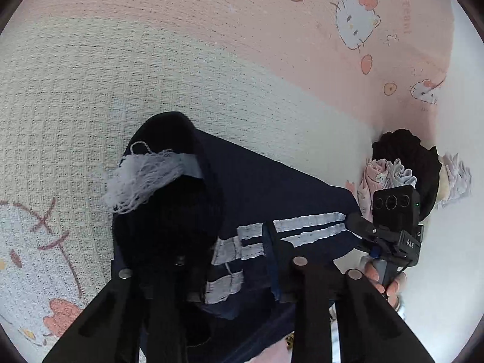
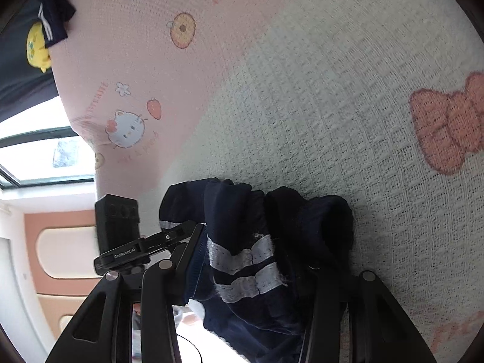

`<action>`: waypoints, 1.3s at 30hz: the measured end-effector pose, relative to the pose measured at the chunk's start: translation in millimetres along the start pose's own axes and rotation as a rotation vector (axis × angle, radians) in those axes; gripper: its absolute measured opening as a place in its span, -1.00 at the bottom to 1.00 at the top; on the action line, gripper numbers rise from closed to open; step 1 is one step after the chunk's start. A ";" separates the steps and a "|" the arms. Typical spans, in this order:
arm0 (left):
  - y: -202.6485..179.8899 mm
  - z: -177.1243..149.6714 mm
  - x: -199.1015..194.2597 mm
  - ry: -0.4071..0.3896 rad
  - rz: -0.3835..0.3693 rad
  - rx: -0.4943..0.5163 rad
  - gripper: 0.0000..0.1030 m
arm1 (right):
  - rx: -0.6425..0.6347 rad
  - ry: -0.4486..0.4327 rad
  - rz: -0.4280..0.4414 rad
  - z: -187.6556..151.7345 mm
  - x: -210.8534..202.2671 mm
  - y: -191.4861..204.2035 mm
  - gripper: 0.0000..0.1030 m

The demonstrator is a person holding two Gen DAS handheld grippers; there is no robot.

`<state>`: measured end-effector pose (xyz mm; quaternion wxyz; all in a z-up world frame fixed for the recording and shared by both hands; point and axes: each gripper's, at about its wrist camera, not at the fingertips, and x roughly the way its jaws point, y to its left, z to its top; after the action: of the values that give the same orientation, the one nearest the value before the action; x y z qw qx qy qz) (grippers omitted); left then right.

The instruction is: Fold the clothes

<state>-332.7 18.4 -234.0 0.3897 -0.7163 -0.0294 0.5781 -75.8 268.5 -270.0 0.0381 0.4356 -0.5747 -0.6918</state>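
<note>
Navy garment [image 1: 266, 187] with white stripes, bunched and stretched between both tools above a pink-and-cream cartoon blanket [image 1: 151, 60]. Left gripper [image 1: 239, 260] pinching a gathered fold, stripes wrapped across its fingers [image 1: 299, 275], frayed white mesh [image 1: 142, 178] hanging ahead of its left finger. Right gripper [image 2: 251, 260] clamped on another bunch of the same cloth, striped band lying between its fingers [image 2: 166, 269], dark folds humped just ahead. Seen from the left wrist: right tool off to the right, a hand [image 1: 384, 278] wrapped round its handle. Beyond that, a pile of dark and pastel clothes [image 1: 402, 163] on the blanket's edge. Far left of the right gripper, a dark shirt with yellow print [image 2: 36, 48].
</note>
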 end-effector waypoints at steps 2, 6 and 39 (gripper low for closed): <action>-0.1 -4.8 -0.9 -0.032 0.020 0.002 -0.68 | -0.046 -0.010 -0.047 -2.2 0.9 7.5 -0.15; -3.6 -14.3 -2.8 -0.086 0.062 -0.012 -0.78 | -0.150 -0.011 -0.162 -5.5 5.3 27.6 -0.15; -20.5 2.1 -80.9 -0.253 -0.060 -0.054 -0.90 | -0.175 -0.080 -0.097 35.6 -26.5 77.1 -0.53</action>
<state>-352.8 -6.1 -156.8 0.3806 -0.6467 -0.1155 0.6509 -117.0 284.4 -192.7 0.0197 0.4299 -0.4913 -0.7573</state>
